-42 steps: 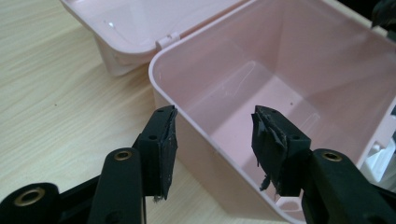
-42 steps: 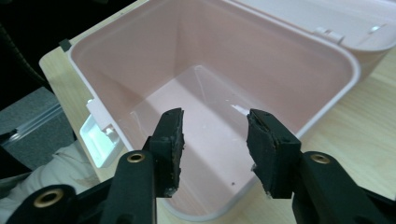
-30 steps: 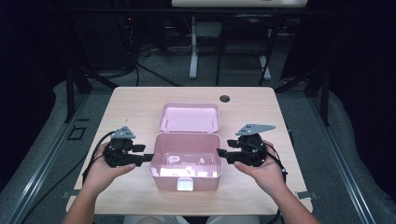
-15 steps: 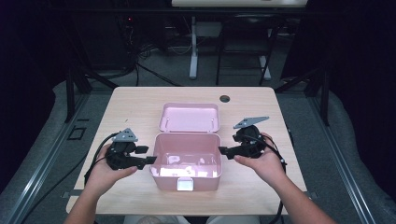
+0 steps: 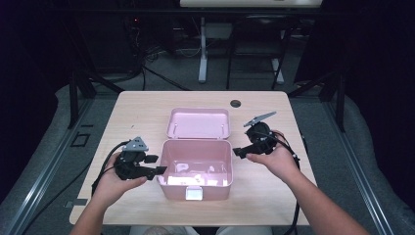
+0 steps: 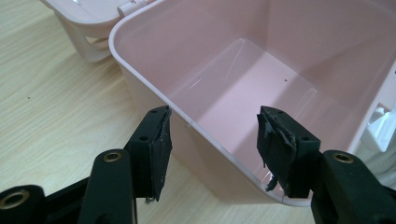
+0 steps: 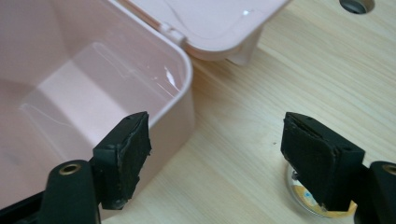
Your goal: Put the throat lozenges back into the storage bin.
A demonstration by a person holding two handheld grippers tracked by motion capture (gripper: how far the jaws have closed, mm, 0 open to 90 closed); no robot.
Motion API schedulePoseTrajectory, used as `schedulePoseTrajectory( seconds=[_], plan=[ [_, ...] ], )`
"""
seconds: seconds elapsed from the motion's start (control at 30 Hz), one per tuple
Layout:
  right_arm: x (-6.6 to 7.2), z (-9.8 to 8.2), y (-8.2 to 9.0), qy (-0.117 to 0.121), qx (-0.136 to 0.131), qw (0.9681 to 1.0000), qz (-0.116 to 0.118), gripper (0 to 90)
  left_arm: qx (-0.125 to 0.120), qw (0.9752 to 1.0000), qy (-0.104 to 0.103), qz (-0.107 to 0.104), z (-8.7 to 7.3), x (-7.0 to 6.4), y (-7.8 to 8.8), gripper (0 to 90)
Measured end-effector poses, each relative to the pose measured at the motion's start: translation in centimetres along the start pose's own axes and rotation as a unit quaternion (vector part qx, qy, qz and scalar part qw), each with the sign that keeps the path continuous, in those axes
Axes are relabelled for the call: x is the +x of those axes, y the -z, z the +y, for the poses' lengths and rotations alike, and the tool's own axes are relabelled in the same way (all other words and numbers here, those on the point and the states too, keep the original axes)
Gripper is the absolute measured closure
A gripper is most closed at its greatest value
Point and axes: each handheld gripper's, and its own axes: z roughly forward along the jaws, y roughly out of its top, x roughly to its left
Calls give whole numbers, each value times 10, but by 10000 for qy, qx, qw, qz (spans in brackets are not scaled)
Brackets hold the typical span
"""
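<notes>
An open pink box [image 5: 195,169] stands in the middle of the table, its lid [image 5: 198,122] laid back flat behind it. Its inside [image 6: 252,88] looks bare. My left gripper [image 5: 157,165] is at the box's left side and is open. In the left gripper view [image 6: 215,149] the thin left wall [image 6: 187,123] runs between the pads without being pressed. My right gripper [image 5: 240,151] hangs open just off the box's right wall [image 7: 180,121]. Its jaws have just been opening and hold nothing [image 7: 217,154].
A white latch [image 5: 194,194] sits on the box's front. A small shiny round disc [image 7: 303,198] lies on the wood under the right gripper's outer jaw. A cable hole [image 5: 236,104] is near the table's far edge. Cables trail from both grippers toward the near edge.
The right gripper has drawn back from the box's right wall, up and to the right, and its jaws stand wider. The left gripper has stayed at the left wall.
</notes>
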Motion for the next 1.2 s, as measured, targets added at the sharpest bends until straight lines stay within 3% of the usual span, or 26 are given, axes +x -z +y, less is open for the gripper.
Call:
schedulePoseTrajectory(
  seconds=[0.43,0.63,0.87,1.2],
  plan=[
    [-40,3,-25,-383,614,9967,-361,213,31,10000,-32,-49,0,-1,-5,446],
    [-49,3,-36,-568,799,9942,-442,195,40,10000,-8,-45,-1,-1,-5,448],
    [-60,3,-48,-625,980,9916,-575,190,47,10000,-10,-59,-1,0,-5,448],
    [-74,1,-66,-912,1343,9844,-671,179,16,10000,18,-32,-1,0,-6,448]
  ],
)
